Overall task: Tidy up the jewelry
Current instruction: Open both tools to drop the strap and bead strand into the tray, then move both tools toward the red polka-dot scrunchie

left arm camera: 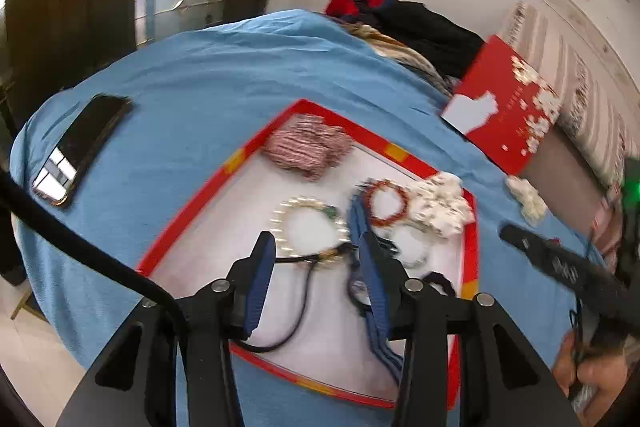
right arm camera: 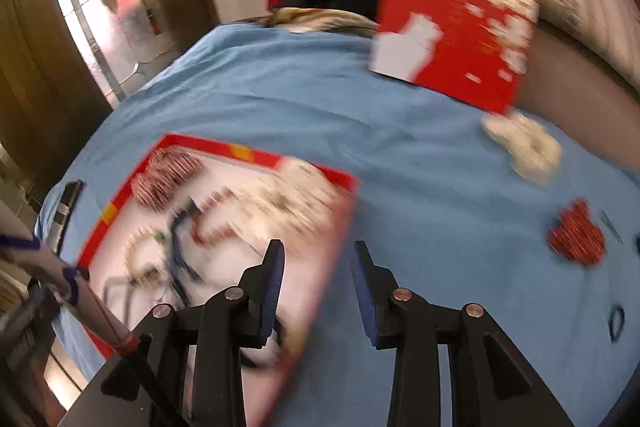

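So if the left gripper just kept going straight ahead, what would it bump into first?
Most likely the pearl bracelet lying in the red-rimmed tray, directly ahead of the open left gripper. Depth is hard to judge, so it might reach the tray floor first.

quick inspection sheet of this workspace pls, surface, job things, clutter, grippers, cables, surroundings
surface: blue cloth, wrinkled.
job's things: red-rimmed tray holds pearl bracelet, red bead bracelet, striped pouch and white bead pile; outside it lie a white cluster and a red beaded piece.
clutter: phone, red box lid, clothes heap.
grippers: left gripper open over the tray; right gripper open at the tray's edge, empty.
cables: black cable beside the left gripper.
surroundings: wall, doorway.
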### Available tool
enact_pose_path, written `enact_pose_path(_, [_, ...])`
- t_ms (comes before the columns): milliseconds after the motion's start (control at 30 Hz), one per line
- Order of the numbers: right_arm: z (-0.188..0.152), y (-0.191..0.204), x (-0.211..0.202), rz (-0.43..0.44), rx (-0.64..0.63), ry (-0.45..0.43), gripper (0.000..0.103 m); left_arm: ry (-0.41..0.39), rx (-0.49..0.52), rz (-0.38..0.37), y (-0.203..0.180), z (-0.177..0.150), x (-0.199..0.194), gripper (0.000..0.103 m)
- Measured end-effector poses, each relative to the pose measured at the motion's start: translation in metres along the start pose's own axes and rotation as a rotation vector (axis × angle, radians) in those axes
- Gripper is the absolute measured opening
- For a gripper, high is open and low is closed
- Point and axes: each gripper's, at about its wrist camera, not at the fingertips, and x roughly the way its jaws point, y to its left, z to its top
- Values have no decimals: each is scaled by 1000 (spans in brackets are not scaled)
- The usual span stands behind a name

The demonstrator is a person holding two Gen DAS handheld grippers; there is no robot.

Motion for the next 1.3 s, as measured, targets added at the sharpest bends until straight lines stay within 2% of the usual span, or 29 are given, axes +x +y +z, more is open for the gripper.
enact_pose_path(233, [-86, -90, -46, -119, 96, 27, 38, -3, 172, -50, -73, -25, -4, 48])
enact_pose_path(367, [-132, -141, -66, -172, 195, 61, 38, 18, 260, -92, -119, -47, -2, 51])
enact_pose_path(567, [-177, -193, -94, -223, 319, 68, 38, 78, 393, -128, -179, -84, 10, 51])
enact_pose_path(800, [-201, -219, -110, -236, 385, 60, 42, 123, 513, -131, -219, -120, 23, 51])
enact_pose_path(967, [-202, -225, -109, -234, 393, 56, 43, 141, 570, -125, -231, -134, 29, 51])
enact_pose_path(1300, [-183, -226, -98, -220, 381, 49, 44, 179, 543, -145, -232, -130, 39, 51])
